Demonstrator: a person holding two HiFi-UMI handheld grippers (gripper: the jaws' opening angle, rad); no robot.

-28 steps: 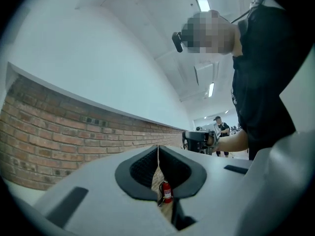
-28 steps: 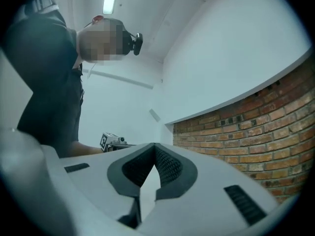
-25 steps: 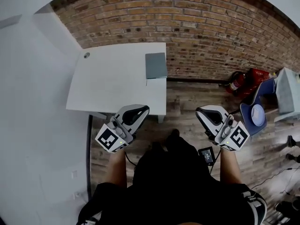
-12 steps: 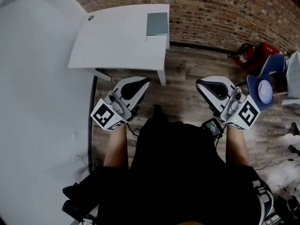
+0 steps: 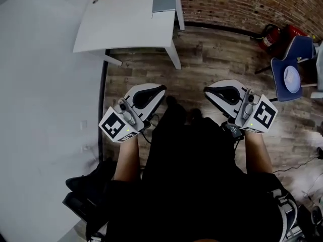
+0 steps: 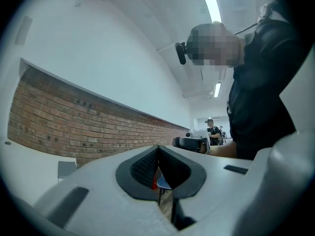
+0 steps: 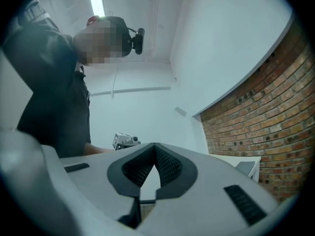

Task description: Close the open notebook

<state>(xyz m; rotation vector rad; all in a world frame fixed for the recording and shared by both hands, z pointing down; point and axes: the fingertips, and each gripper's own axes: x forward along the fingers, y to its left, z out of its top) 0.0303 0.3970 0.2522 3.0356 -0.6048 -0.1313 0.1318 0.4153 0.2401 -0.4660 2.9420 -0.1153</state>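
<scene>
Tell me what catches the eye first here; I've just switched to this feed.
The left claw and right claw, both shut and empty, hang in front of the person over the wood floor. Beyond them, a white table stands by the brick wall, with a grey notebook flat on its far right corner.
</scene>
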